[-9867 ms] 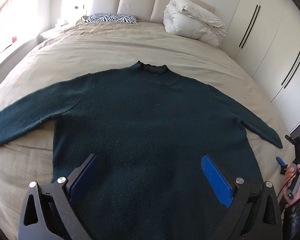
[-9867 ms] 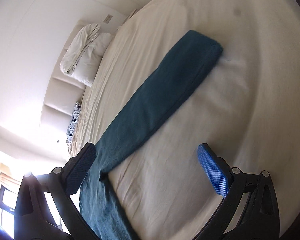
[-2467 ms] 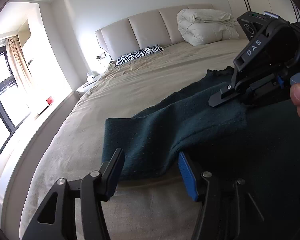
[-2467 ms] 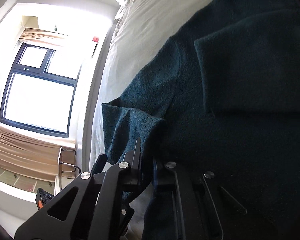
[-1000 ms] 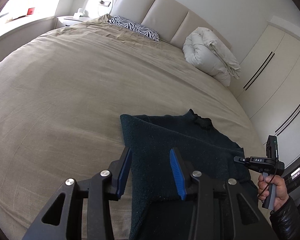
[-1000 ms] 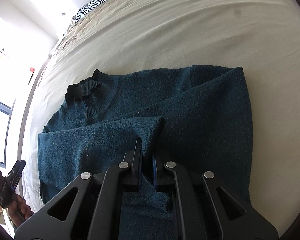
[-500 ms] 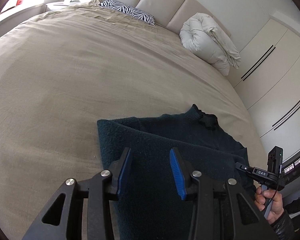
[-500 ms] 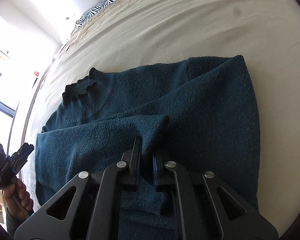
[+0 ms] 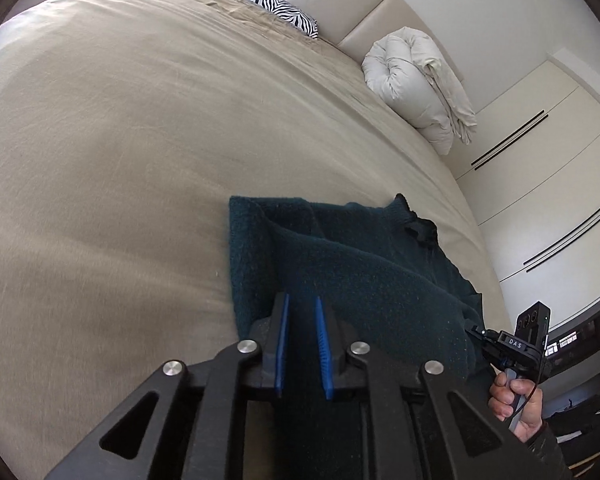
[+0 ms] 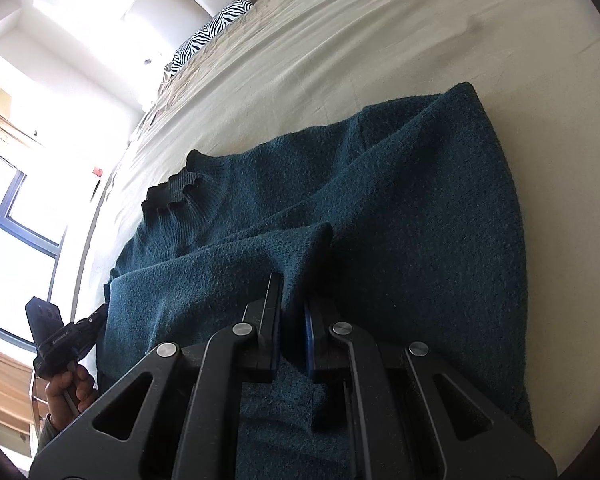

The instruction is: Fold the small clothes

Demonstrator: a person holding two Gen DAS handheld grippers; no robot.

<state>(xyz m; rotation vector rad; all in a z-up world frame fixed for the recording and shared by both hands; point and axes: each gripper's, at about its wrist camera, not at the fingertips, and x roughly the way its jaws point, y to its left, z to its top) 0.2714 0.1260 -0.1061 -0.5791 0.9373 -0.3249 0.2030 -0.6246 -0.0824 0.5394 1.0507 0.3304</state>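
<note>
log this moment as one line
phase: mid-fold | sweater: sleeves folded in, on bed | left gripper: shut on sweater | right gripper: shut on sweater

bedspread [image 9: 100, 140] left of sweater [image 9: 360, 264]: open | headboard end: duvet [image 9: 416, 88], pillow [image 9: 268, 4]

Left tool [image 9: 302, 312] and right tool [image 10: 292, 308] are both clamped on cloth.

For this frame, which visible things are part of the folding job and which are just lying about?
Part of the job:
- dark green sweater, sleeves folded in
- left gripper, jaws closed on its lower edge
- right gripper, jaws clamped on sweater fabric
- bed, the work surface

Lying about:
- zebra pillow
- rolled white duvet
- wardrobe doors
</note>
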